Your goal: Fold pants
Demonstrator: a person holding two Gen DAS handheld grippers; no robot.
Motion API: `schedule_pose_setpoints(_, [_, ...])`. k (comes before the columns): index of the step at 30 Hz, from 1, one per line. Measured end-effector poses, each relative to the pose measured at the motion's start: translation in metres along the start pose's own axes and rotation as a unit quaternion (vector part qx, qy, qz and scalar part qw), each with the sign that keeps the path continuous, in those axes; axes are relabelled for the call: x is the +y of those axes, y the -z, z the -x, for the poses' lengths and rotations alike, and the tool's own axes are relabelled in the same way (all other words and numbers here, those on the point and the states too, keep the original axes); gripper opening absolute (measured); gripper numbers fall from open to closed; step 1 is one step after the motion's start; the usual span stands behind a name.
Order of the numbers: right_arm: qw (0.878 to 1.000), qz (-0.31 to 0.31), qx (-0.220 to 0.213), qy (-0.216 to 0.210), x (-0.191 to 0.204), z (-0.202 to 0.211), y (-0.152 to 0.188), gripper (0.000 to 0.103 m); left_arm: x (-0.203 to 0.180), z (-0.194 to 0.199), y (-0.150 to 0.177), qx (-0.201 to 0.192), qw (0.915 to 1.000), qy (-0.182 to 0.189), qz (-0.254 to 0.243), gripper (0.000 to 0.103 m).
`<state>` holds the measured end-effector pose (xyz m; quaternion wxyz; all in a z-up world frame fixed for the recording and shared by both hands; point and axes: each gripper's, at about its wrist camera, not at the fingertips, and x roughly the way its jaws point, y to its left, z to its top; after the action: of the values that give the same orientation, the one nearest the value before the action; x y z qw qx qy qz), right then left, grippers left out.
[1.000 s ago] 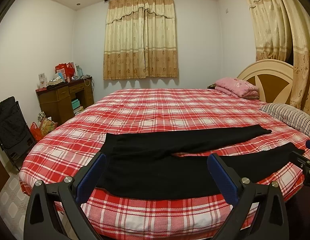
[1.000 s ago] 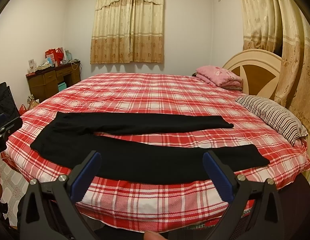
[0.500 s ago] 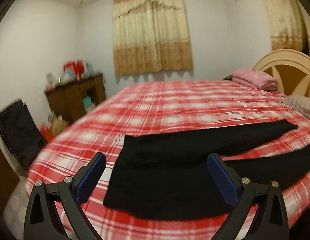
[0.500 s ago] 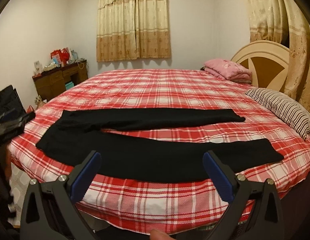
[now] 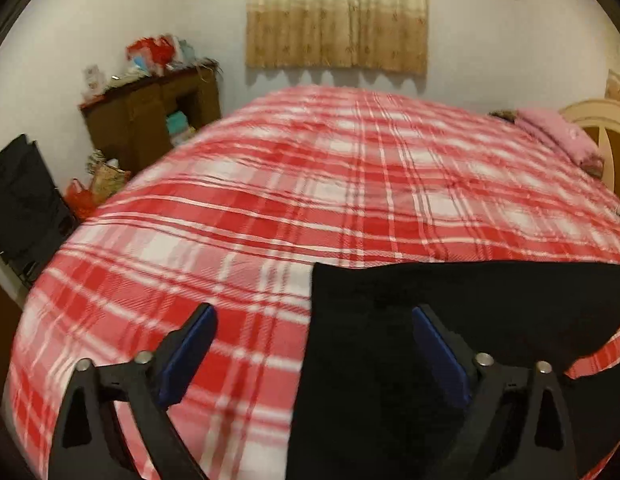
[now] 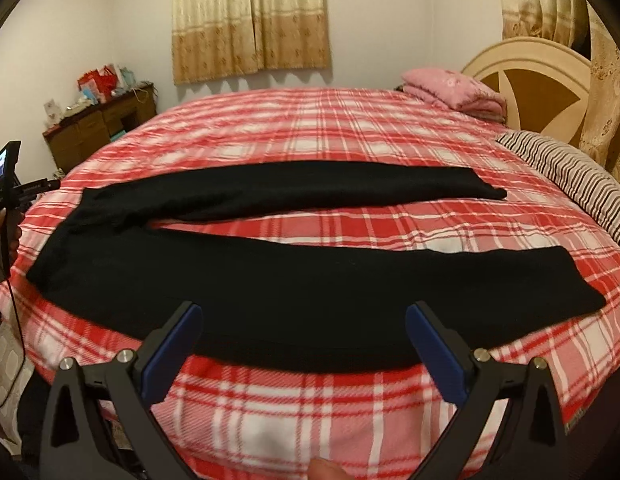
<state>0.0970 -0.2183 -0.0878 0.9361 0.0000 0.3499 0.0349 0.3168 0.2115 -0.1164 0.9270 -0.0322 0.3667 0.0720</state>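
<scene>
Lies flat: black knit pants (image 6: 246, 280) on the red plaid bed (image 6: 329, 128), legs spread. Closing at the waist edge, left gripper (image 5: 313, 344), nothing pinched yet; gaping empty by the near leg, right gripper (image 6: 302, 336). Risks grabbing blanket with cloth.

Black pants (image 6: 270, 280) on red-and-white plaid bedspread (image 6: 329, 136); pink, perhaps floral, folded blanket (image 6: 453, 88); striped pillow (image 6: 569, 176).

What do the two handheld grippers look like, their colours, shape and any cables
Both match: the left gripper and right gripper have black, angular, open-framed fingers lined with flat blue pads, joined by silver round-headed bolts. In the right wrist view, a thin black cable hangs at the left edge.
</scene>
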Motion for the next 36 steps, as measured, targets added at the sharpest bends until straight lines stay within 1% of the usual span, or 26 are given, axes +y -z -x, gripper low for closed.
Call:
schedule_pose_setpoints(3, [1.000, 0.012, 0.013, 0.016, -0.005, -0.016, -0.009, 0.102, -0.006, -0.033, -0.005, 0.035, 0.9992, 0.014, -0.015, 0.076])
schedule_pose_setpoints(5, [0.999, 0.013, 0.018, 0.023, -0.012, -0.025, -0.014, 0.102, -0.007, -0.051, -0.009, 0.051, 0.9983, 0.015, -0.022, 0.071])
schedule_pose_setpoints(7, [0.999, 0.012, 0.022, 0.031, -0.019, -0.034, -0.021, 0.101, -0.006, -0.066, -0.011, 0.064, 0.9975, 0.009, -0.027, 0.070])
schedule_pose_setpoints(8, [0.999, 0.013, 0.024, 0.037, -0.024, -0.038, -0.024, 0.099, -0.004, -0.073, -0.012, 0.070, 0.9971, 0.014, -0.026, 0.066])
schedule_pose_setpoints(9, [0.999, 0.013, 0.025, 0.041, -0.027, -0.040, -0.027, 0.098, -0.002, -0.079, -0.013, 0.078, 0.9964, 0.021, -0.025, 0.057])
schedule_pose_setpoints(11, [0.998, 0.010, 0.029, 0.047, -0.037, -0.049, -0.035, 0.097, 0.000, -0.084, -0.014, 0.087, 0.9952, 0.039, -0.020, 0.052])
schedule_pose_setpoints(12, [0.998, 0.009, 0.029, 0.048, -0.041, -0.052, -0.038, 0.096, 0.000, -0.084, -0.014, 0.086, 0.9950, 0.046, -0.022, 0.046])
schedule_pose_setpoints(13, [0.998, 0.007, 0.030, 0.047, -0.046, -0.054, -0.041, 0.094, -0.002, -0.085, -0.015, 0.088, 0.9942, 0.055, -0.029, 0.041])
schedule_pose_setpoints(14, [0.998, 0.006, 0.031, 0.045, -0.048, -0.057, -0.043, 0.089, -0.004, -0.085, -0.016, 0.091, 0.9936, 0.057, -0.036, 0.039])
schedule_pose_setpoints(15, [0.999, 0.000, 0.038, 0.038, -0.055, -0.064, -0.048, 0.086, -0.004, -0.085, -0.017, 0.092, 0.9933, 0.056, -0.040, 0.035])
schedule_pose_setpoints(16, [0.999, -0.005, 0.043, 0.034, -0.059, -0.068, -0.051, 0.081, -0.006, -0.085, -0.018, 0.095, 0.9927, 0.059, -0.045, 0.032])
schedule_pose_setpoints(17, [0.998, -0.014, 0.051, 0.028, -0.067, -0.074, -0.054, 0.077, -0.007, -0.086, -0.020, 0.097, 0.9921, 0.063, -0.049, 0.023])
schedule_pose_setpoints(18, [0.998, -0.024, 0.059, 0.025, -0.075, -0.079, -0.058, 0.076, -0.008, -0.086, -0.021, 0.098, 0.9913, 0.072, -0.050, 0.015])
schedule_pose_setpoints(19, [0.997, -0.027, 0.061, 0.026, -0.080, -0.082, -0.060, 0.075, -0.009, -0.085, -0.023, 0.097, 0.9911, 0.076, -0.049, 0.014])
schedule_pose_setpoints(21, [0.997, -0.031, 0.062, 0.038, -0.098, -0.089, -0.070, 0.072, -0.012, -0.082, -0.025, 0.089, 0.9919, 0.072, -0.055, 0.014])
schedule_pose_setpoints(23, [0.996, -0.035, 0.068, 0.046, -0.113, -0.097, -0.081, 0.064, -0.016, -0.082, -0.025, 0.084, 0.9919, 0.069, -0.066, 0.013])
schedule_pose_setpoints(25, [0.994, -0.046, 0.076, 0.059, -0.136, -0.107, -0.097, 0.064, -0.017, -0.087, -0.024, 0.090, 0.9913, 0.067, -0.069, 0.013])
schedule_pose_setpoints(27, [0.993, -0.044, 0.070, 0.085, -0.156, -0.116, -0.111, 0.064, -0.017, -0.090, -0.022, 0.088, 0.9913, 0.068, -0.070, 0.013])
schedule_pose_setpoints(28, [0.991, -0.043, 0.071, 0.103, -0.173, -0.124, -0.123, 0.064, -0.016, -0.090, -0.022, 0.087, 0.9914, 0.071, -0.067, 0.013])
schedule_pose_setpoints(31, [0.987, -0.054, 0.074, 0.136, -0.215, -0.145, -0.146, 0.064, -0.013, -0.089, -0.022, 0.089, 0.9910, 0.080, -0.060, 0.013])
schedule_pose_setpoints(34, [0.982, -0.067, 0.094, 0.152, -0.249, -0.178, -0.165, 0.064, -0.011, -0.089, -0.020, 0.093, 0.9898, 0.092, -0.058, 0.013])
schedule_pose_setpoints(36, [0.979, -0.072, 0.104, 0.160, -0.264, -0.196, -0.174, 0.064, -0.011, -0.089, -0.021, 0.097, 0.9894, 0.092, -0.056, 0.013])
